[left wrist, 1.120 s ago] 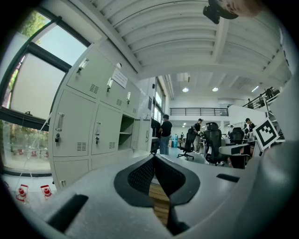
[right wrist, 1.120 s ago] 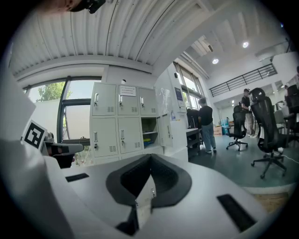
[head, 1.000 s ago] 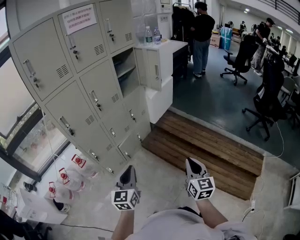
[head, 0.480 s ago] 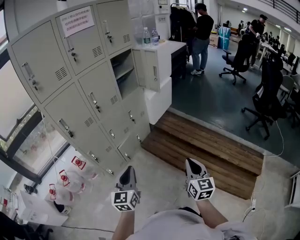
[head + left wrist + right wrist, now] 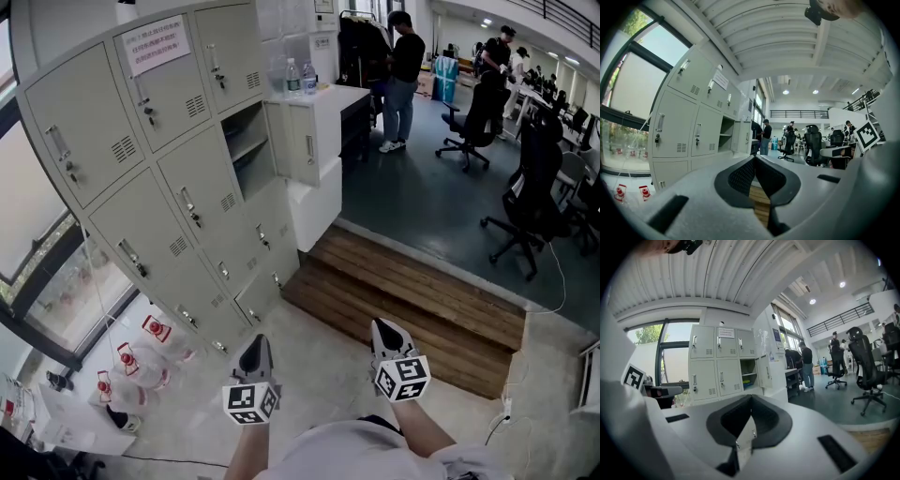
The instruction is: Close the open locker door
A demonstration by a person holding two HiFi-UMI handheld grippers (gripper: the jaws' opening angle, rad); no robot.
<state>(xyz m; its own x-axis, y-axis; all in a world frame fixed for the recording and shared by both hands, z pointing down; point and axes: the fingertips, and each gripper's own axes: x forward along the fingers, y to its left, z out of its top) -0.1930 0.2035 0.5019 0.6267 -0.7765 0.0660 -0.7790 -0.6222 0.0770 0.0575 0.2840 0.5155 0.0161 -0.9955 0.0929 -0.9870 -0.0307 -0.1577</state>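
Locker door [image 5: 292, 141]: smooth pale-grey sheet-metal rectangle, open

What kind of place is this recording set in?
Probably an open-plan office or workspace: a bank of grey metal lockers, black swivel chairs, and people standing further in.

Open locker door [image 5: 292, 141] R of lockers [image 5: 141, 187]; steps [image 5: 412, 291] R.

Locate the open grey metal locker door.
Head view, upper centre: the open grey metal locker door stands at the lockers' right end, beside the white counter.
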